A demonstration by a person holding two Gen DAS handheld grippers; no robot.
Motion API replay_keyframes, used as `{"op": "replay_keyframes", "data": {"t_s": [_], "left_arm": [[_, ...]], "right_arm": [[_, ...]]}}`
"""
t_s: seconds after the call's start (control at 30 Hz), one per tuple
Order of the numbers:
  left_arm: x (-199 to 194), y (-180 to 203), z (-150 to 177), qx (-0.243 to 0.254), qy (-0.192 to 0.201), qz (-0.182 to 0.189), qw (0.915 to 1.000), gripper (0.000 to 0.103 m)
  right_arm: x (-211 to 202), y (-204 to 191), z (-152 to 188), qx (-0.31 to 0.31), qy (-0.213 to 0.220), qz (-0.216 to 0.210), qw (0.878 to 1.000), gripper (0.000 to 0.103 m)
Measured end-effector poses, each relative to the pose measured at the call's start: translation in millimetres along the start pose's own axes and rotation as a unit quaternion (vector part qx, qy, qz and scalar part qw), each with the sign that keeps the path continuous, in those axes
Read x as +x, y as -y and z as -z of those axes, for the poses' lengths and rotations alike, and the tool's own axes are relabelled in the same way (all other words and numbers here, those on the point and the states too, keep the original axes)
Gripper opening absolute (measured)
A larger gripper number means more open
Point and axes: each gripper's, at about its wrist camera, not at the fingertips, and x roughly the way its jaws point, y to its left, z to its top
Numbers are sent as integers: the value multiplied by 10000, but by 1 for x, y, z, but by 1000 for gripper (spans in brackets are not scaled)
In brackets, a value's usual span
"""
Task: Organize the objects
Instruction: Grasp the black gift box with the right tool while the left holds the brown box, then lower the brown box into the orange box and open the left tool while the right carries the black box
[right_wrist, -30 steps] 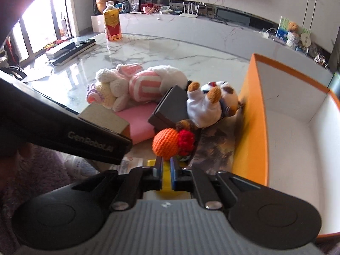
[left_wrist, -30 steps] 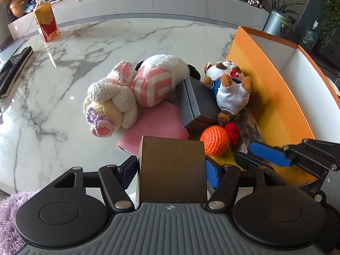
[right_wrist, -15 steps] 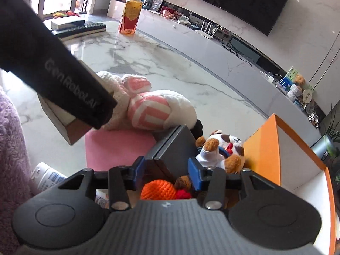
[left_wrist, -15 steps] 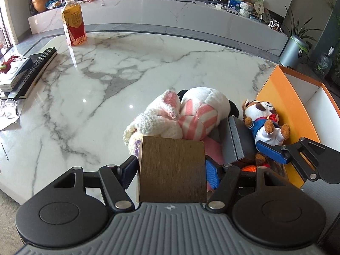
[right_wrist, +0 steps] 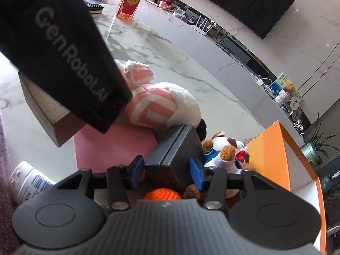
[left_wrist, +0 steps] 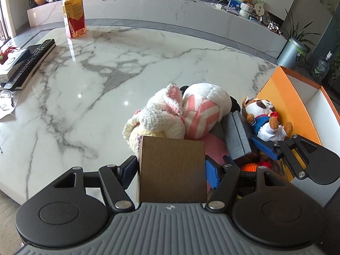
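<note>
left gripper (left_wrist: 171, 165) pinching brown box (left_wrist: 172, 170), lifting it over marble table (left_wrist: 95, 89). right gripper (right_wrist: 167, 167) spread, straddling dark grey box (right_wrist: 176, 148) leaning beside puppy plush (right_wrist: 225, 150), against orange bin (right_wrist: 267, 153).

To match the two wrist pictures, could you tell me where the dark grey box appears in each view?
Left wrist: the dark grey box sits right of centre, between the striped plush and the dog plush.
Right wrist: the box is at lower centre, between the right gripper's open fingers.
Shared landmark: the orange bin.
</note>
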Motion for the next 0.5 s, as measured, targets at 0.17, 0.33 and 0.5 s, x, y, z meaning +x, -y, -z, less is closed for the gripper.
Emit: {"op": "replay_keyframes", "data": {"t_s": [0.17, 0.33, 0.5], "left_arm": [[-19, -2, 3, -70, 139, 41, 9999, 77], [-45, 3, 4, -92, 349, 119, 9993, 77], [-66, 25, 4, 43, 540, 404, 9977, 77]], "right_arm": [[-24, 14, -2, 301, 206, -125, 9993, 36], [-57, 41, -4, 853, 576, -331, 9941, 36], [-102, 87, 0, 1928, 911, -738, 9742, 34]]}}
